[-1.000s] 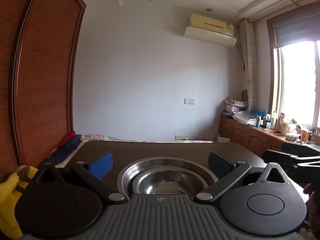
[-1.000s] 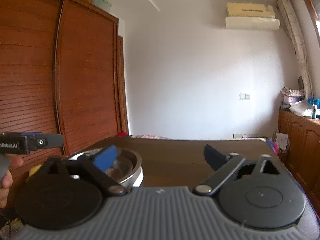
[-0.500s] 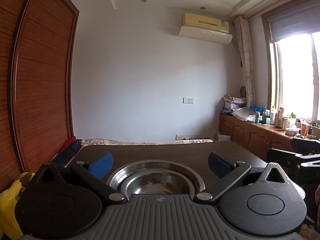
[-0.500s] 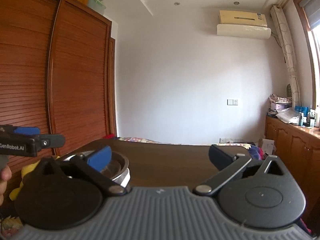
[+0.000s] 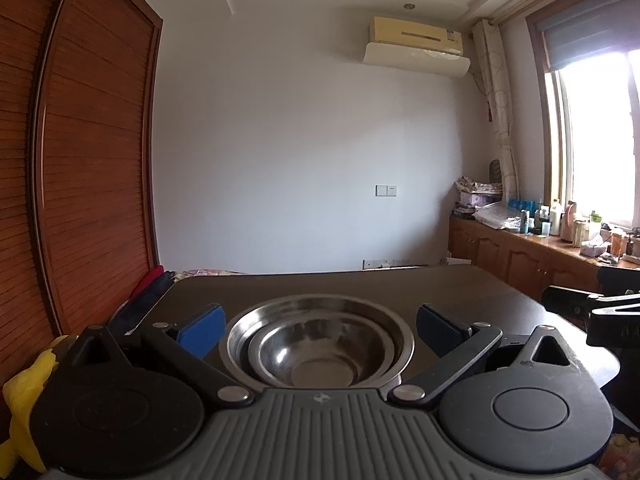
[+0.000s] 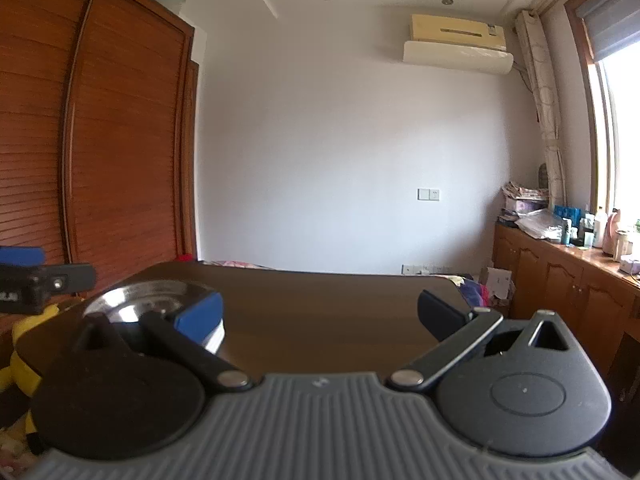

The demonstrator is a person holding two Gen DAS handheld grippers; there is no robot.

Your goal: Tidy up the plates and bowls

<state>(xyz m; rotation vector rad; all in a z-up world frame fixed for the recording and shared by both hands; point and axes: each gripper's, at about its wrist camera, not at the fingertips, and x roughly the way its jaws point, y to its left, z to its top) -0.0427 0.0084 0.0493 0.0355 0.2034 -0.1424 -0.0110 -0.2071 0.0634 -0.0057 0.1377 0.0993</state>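
Steel bowls [image 5: 316, 344], nested: smaller one sits inside the larger, both on the dark wooden table [image 5: 360, 284], near its front left part. In my left wrist view the stack lies dead centre between my fingers.

My left gripper [image 5: 320, 330] is level, pointing across the table toward the far wall, fingers spread wide. Blue pads [image 5: 202, 324] stand either side of the bowl rim, apart from it; nothing pinched.

My right gripper [image 6: 320, 312] is also level, fingers spread wide, over bare tabletop. From this side the bowls [image 6: 144, 300] show behind its left pad, partly hidden; whether the pad touches the rim I cannot tell. A white edge shows under the bowls here, too hidden to identify.

Left gripper's body [image 6: 36, 278] shows at the left edge of the right view.

Outward: yellow soft toy [image 5: 24, 392] off the table's left edge, wooden wardrobe [image 5: 80, 160] behind it, air conditioner [image 5: 416, 46] high on the far wall.
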